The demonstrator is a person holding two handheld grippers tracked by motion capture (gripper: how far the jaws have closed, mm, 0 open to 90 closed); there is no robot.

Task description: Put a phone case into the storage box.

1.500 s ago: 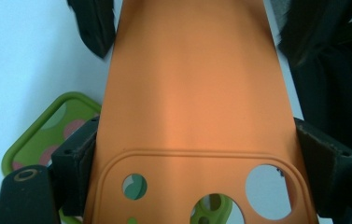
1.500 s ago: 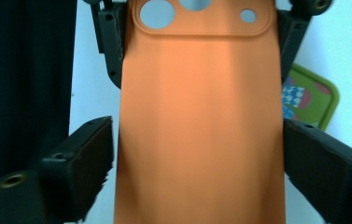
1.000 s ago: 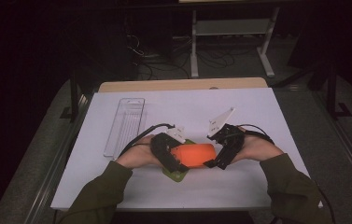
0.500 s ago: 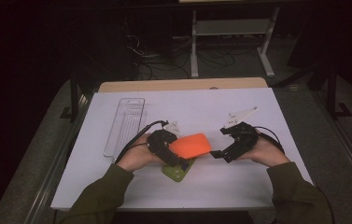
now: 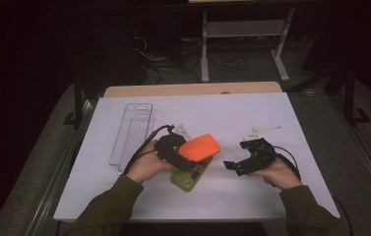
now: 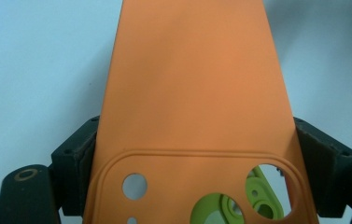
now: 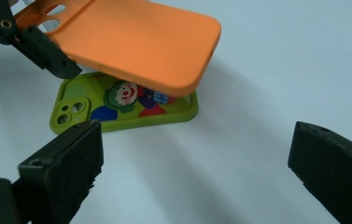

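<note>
My left gripper (image 5: pixel 179 156) is shut on an orange phone case (image 5: pixel 200 146) at its camera-cutout end, holding it tilted above the table; in the left gripper view the orange phone case (image 6: pixel 194 93) runs away between the pads (image 6: pixel 78 156). Under it lies a green phone case (image 5: pixel 189 176) with a clown picture, flat on the white table top (image 5: pixel 232 118). The right gripper view shows the orange phone case (image 7: pixel 141 42) hanging over the green phone case (image 7: pixel 117 109). My right gripper (image 5: pixel 238 166) stands open to the right of both cases, holding nothing, jaws wide apart (image 7: pixel 192 168).
A clear plastic tray (image 5: pixel 133 130) lies at the left of the table top. A wooden board edge (image 5: pixel 193 89) runs along the far side. A metal stand (image 5: pixel 242 34) and cables sit on the dark floor beyond.
My right gripper has let go of the orange case and drawn away to the right and down. The left gripper kept its hold and stayed in place.
</note>
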